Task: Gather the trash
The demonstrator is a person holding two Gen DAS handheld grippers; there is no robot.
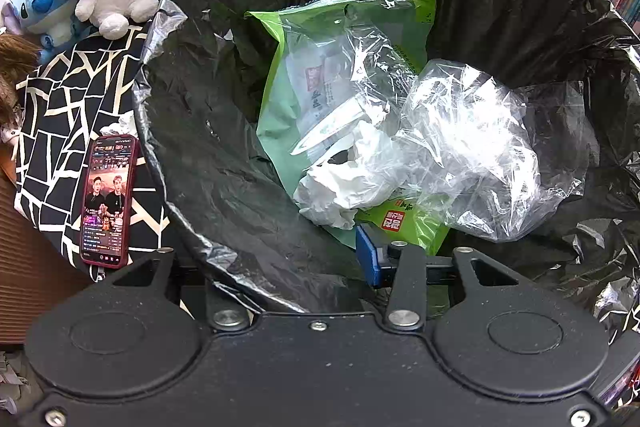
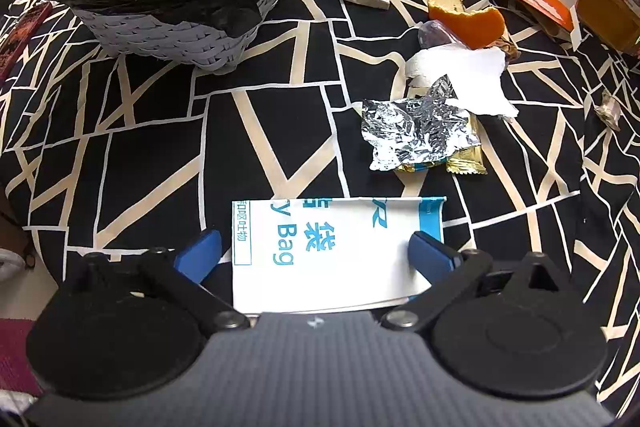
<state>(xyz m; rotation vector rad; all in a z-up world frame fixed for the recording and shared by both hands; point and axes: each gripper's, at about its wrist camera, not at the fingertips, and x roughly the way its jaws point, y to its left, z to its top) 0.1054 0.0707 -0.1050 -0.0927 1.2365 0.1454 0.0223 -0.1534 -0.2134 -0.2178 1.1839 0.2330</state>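
Two blue fingers (image 2: 200,253) | straddle white paper bag (image 2: 320,255) | spread wide

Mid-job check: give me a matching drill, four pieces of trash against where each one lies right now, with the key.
Things:
1. green wrapper
2. white paper bag
3. orange peel
4. crumpled foil

Places:
A. on the cloth, partly over gold wrappers
B. inside the black bin liner
C. between the right gripper's open fingers
D. on the cloth, beyond the white tissue

Pairs: 1-B, 2-C, 3-D, 4-A
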